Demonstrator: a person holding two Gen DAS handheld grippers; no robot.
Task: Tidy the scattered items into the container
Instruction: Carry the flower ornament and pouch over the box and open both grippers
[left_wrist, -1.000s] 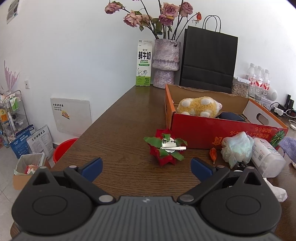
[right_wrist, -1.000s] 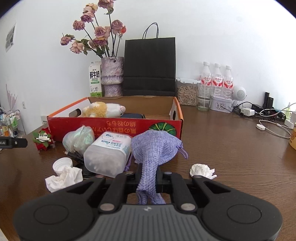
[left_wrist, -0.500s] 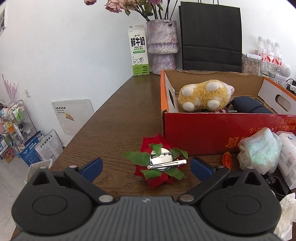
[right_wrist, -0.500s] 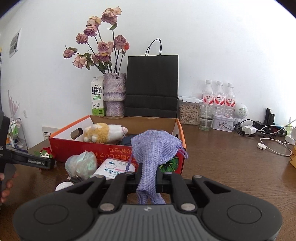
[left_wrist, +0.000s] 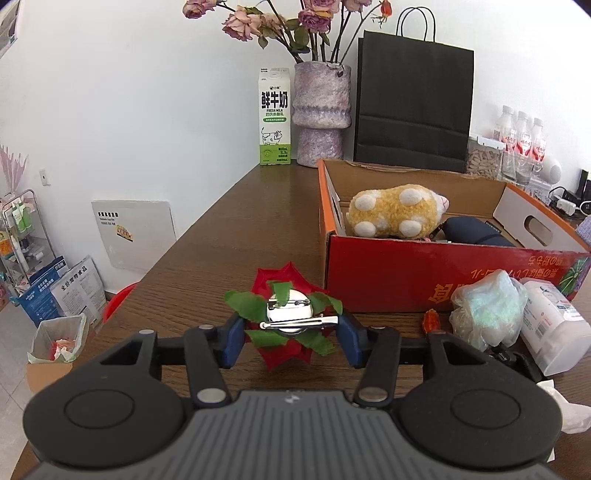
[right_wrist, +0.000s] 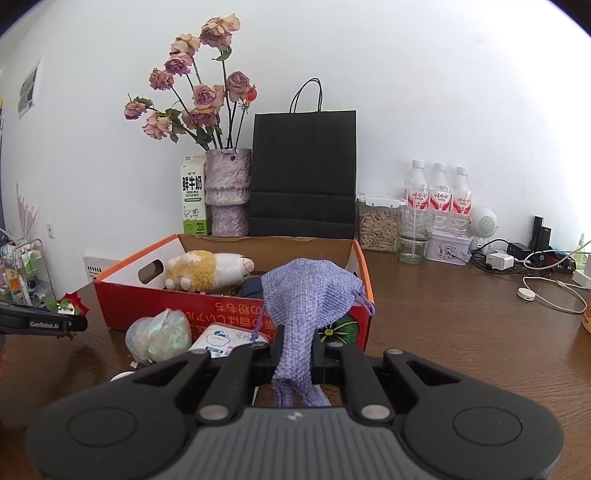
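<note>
Left gripper (left_wrist: 291, 336): blue pads closed in on either side of the red fabric flower brooch (left_wrist: 286, 321), touching its leaves and petals; grasping it. The brooch lies back-side up, silver pin disc and clasp bar showing, on the dark wooden table (left_wrist: 229, 236). Whether it has left the tabletop I cannot tell.

Right gripper (right_wrist: 295, 363): clenched on a lilac drawstring pouch (right_wrist: 308, 295), fabric pinched between the fingers, the bulk of the pouch billowing up above them, a tail hanging down behind.

Cardboard box (left_wrist: 424, 273), red-orange outside, sits at 2 o'clock from the brooch in the left wrist view. Inside: a yellow plush toy with white spots (left_wrist: 395, 212) against the left end, a dark navy pouch (left_wrist: 472, 230) just beside it at its 3 o'clock.

Outside the box, along its near wall: crumpled plastic bag (left_wrist: 487, 310), white wipes canister (left_wrist: 554, 325) on its side touching the bag at 3 o'clock, a small orange bit (left_wrist: 430, 319) at the bag's 9 o'clock. White crumpled tissue (left_wrist: 572, 410) at the far right edge.

At 12 o'clock behind the box, against the wall: milk carton (left_wrist: 274, 118), purple vase of dried roses (left_wrist: 320, 114), black paper bag (left_wrist: 413, 103).
</note>
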